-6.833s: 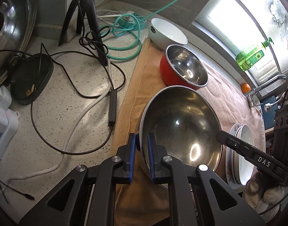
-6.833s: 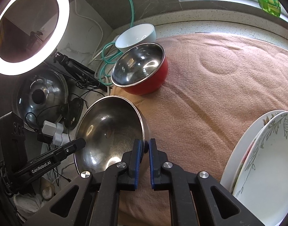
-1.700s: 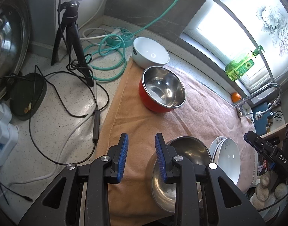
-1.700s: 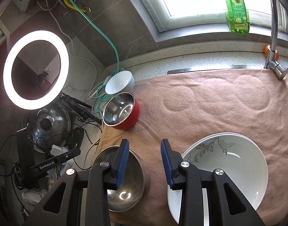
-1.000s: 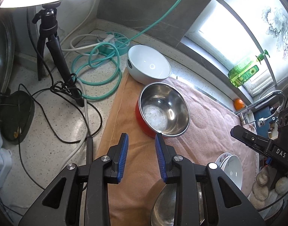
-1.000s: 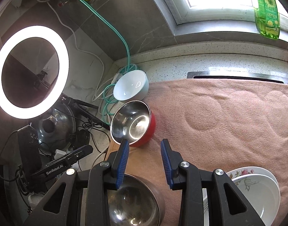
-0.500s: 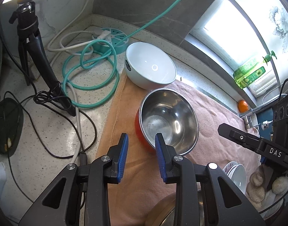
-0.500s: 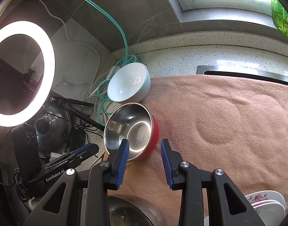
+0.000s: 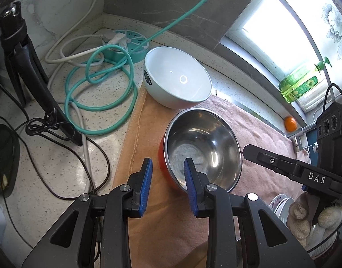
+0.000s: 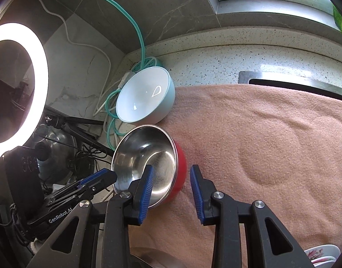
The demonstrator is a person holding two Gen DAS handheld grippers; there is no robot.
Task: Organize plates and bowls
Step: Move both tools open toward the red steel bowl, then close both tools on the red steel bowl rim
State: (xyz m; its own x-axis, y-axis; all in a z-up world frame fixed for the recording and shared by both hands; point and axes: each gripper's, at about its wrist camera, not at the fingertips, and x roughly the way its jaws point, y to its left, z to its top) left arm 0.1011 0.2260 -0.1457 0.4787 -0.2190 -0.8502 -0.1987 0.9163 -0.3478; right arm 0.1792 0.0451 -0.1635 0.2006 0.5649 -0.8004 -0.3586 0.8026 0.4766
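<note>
since a second ago you've brought both claws forward and down over the towel, so the red bowl (image 9: 202, 149) now fills the middle of each view and the large steel bowl has dropped to a sliver at the bottom edge of the right view.

your left gripper (image 9: 167, 184) is spread, nothing between its blue ribbed pads; it tilts steeply down, and the near wall of the red bowl sits in the gap, the right pad in front of the steel rim and the left pad outside over the cloth. i can't tell whether a pad touches the bowl. your right gripper (image 10: 172, 189) is also spread with its pads clear of everything, straddling the bowl's opposite wall: left pad over the steel inside, right pad over the towel beside the red skin. in the left view a gloved hand (image 9: 313, 216) holds the right tool's dark body at the lower right.

the red bowl is round, glossy red outside, polished steel inside, and stands upright near the left edge of the fuzzy peach towel (image 10: 271, 134). just behind it, touching or nearly so, the white bowl (image 9: 177, 80), smooth and deep, sits at the towel's corner. beyond lie a coiled teal hose (image 9: 99, 93) on the speckled stone counter (image 9: 59, 163) and a stack of flowered plates (image 10: 320, 256) at the lower right.
</note>
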